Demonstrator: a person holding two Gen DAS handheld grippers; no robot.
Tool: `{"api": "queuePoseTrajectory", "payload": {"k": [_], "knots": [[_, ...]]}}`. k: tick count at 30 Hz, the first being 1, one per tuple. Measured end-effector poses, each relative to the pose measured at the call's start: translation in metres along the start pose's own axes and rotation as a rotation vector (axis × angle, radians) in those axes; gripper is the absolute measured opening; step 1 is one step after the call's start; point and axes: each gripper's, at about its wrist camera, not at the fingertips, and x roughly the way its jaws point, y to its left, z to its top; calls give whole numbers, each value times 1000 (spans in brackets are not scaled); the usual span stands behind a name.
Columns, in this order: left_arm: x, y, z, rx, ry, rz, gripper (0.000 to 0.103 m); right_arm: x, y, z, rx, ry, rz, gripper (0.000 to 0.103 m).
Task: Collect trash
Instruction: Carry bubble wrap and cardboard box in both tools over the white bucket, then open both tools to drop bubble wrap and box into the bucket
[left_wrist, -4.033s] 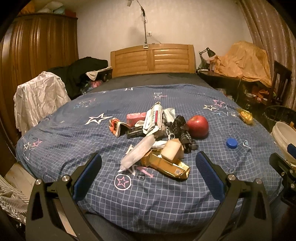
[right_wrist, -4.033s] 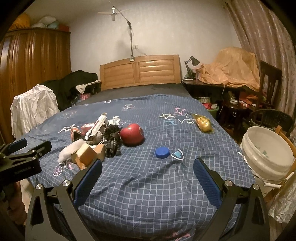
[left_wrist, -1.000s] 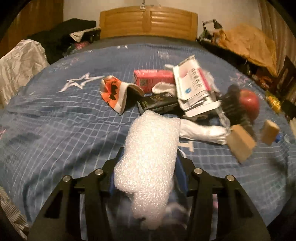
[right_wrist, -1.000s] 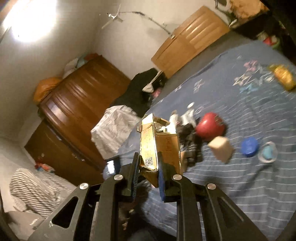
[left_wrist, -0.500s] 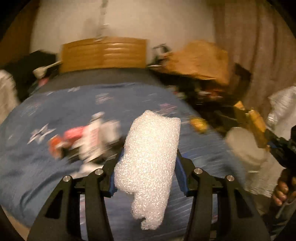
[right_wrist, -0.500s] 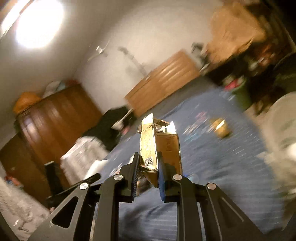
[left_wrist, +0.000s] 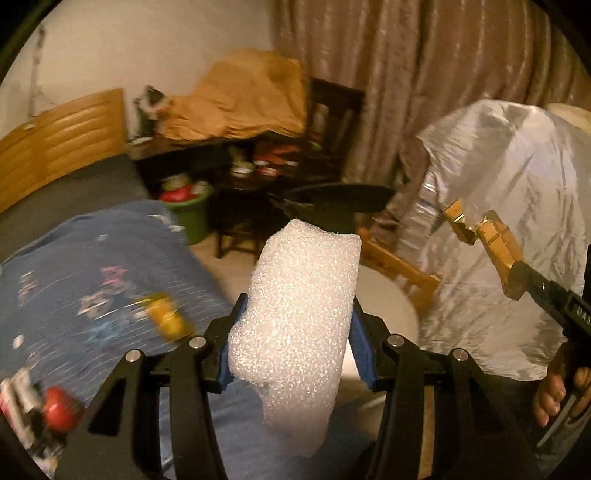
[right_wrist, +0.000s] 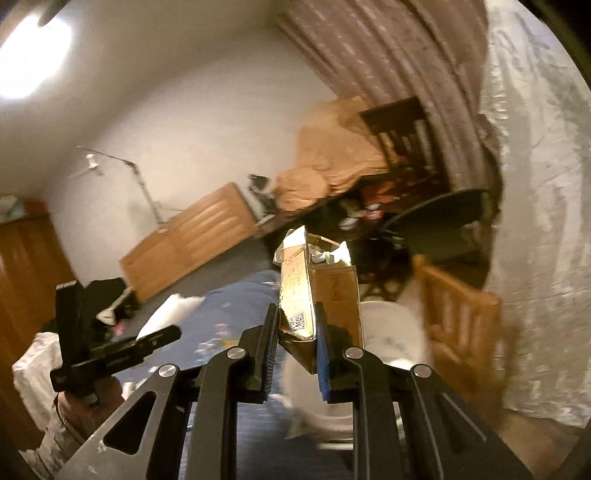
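- Trash in hand right now is two pieces: a white bubbly foam wrap (left_wrist: 295, 314) and a squashed gold carton (right_wrist: 300, 295) with brown cardboard sides and a QR code low down on its shiny face.
- My left gripper (left_wrist: 295, 347) is clamped on the foam wrap, blue pads pressed into both sides. The foam stands upright between the fingers, sticking out above them and sagging a bit below.
- My right gripper (right_wrist: 297, 350) is pinched tight on the gold carton near its bottom end, so the open torn top pokes up past the fingertips.
- From the left camera I can see the carton off to the right, out in front of a crinkly pale plastic sheet (left_wrist: 517, 184).
- A white bucket (right_wrist: 391, 332) sits just behind the carton in the right view, next to a wooden chair (right_wrist: 454, 314).
- The blue star bedspread (left_wrist: 92, 266) is down to the left, with a red apple (left_wrist: 61, 411) and some blurry litter on it.
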Motion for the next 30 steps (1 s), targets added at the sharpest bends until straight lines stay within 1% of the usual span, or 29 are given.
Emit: {"api": "queuePoseTrajectory", "payload": {"k": [2, 4, 5, 8, 12, 16, 21, 30], "knots": [[36, -16, 11, 1, 30, -49, 48, 22, -12, 6, 5, 28, -41, 20], [52, -23, 14, 8, 45, -66, 49, 51, -19, 11, 6, 65, -73, 20], [71, -29, 15, 21, 64, -61, 49, 64, -18, 10, 5, 82, -85, 20], [107, -45, 9, 40, 121, -46, 49, 100, -24, 3, -2, 142, -124, 20], [141, -47, -3, 49, 191, -26, 49, 131, -19, -20, -38, 198, -174, 20], [153, -40, -11, 48, 222, -12, 49, 154, -18, -34, -60, 236, -197, 20], [164, -32, -17, 44, 243, 11, 49, 172, -16, -43, -67, 268, -198, 20], [173, -29, -20, 39, 262, 17, 49, 186, -14, -50, -66, 288, -194, 20]]}}
